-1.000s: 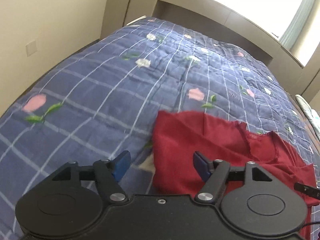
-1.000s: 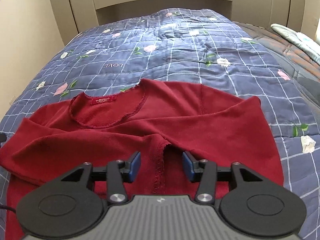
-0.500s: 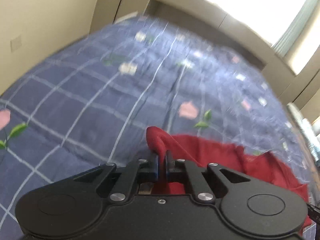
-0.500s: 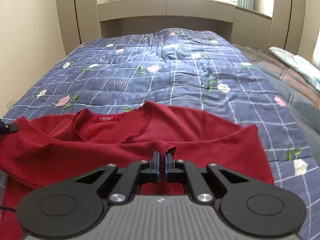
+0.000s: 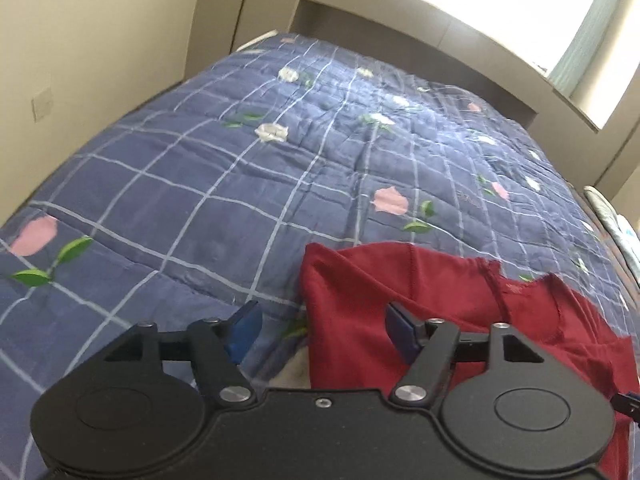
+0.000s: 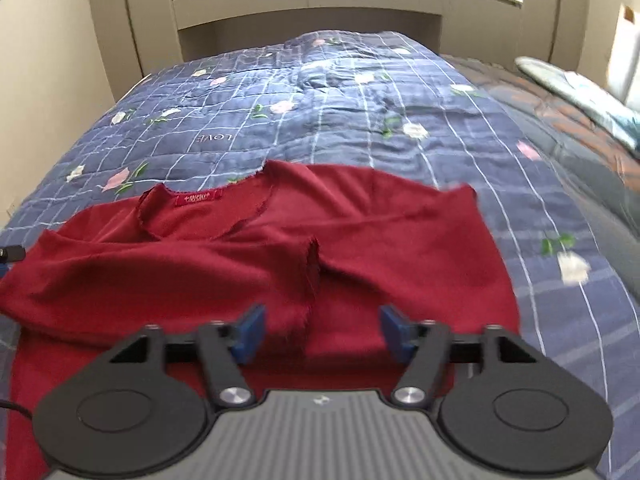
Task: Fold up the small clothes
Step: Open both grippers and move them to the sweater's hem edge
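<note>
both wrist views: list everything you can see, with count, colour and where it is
red top: one, dark red, spread on the near part of the quilt, neckline and label facing up, a frayed edge lying between the right tool's fingers
quilt: one, blue with a white grid and pink and white flowers, covering the bed
headboard shelf: one, beige, at the far end of the bed below the window
folded bedding: one pile, pale green and white, at the far right edge of the bed
wall plate: one, beige, on the left wall
left tool: one, black with blue pads, jaws opening over the top's left edge
right tool: one, black and grey with blue pads, jaws opening
</note>
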Motion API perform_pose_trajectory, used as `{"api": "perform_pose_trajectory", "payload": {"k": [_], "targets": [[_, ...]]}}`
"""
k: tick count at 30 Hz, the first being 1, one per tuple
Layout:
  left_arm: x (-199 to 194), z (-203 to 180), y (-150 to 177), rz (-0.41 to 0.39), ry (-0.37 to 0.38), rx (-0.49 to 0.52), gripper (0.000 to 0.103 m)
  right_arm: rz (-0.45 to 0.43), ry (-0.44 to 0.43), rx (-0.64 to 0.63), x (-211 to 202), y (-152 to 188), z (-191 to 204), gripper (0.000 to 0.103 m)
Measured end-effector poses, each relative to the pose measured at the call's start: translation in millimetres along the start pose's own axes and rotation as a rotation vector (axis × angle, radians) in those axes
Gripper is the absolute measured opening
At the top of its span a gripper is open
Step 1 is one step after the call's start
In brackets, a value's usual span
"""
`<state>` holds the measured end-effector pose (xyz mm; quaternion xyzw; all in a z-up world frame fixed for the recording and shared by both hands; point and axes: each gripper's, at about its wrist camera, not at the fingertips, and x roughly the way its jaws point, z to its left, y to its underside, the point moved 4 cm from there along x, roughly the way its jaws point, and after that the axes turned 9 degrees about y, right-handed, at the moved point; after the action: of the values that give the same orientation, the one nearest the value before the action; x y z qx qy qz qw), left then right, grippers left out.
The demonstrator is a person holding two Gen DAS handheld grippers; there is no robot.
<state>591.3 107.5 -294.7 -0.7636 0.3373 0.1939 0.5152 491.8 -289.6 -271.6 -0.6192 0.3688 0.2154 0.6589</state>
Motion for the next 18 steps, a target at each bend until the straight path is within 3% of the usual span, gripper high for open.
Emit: {"api": "perform_pose_trajectory", "payload": {"k": [4, 7, 18], "targets": [[-34.4, -7.4, 21.9, 0.005, 0.004, -0.017, 0.087, 0.030, -0.012, 0.047, -25.4, 21.2, -20.6, 0.097], [-62.7, -12.0, 46.4, 0.027, -0.002, -0.025, 0.093, 0.060, -0.011, 0.057, -45.0, 43.5, -36.4, 0.102], [-148.6, -31.2, 166.0, 0.195, -0.054, -0.048, 0.100, 0.242, -0.013, 0.054, -113.7, 151.9, -72.6, 0.103]]}}
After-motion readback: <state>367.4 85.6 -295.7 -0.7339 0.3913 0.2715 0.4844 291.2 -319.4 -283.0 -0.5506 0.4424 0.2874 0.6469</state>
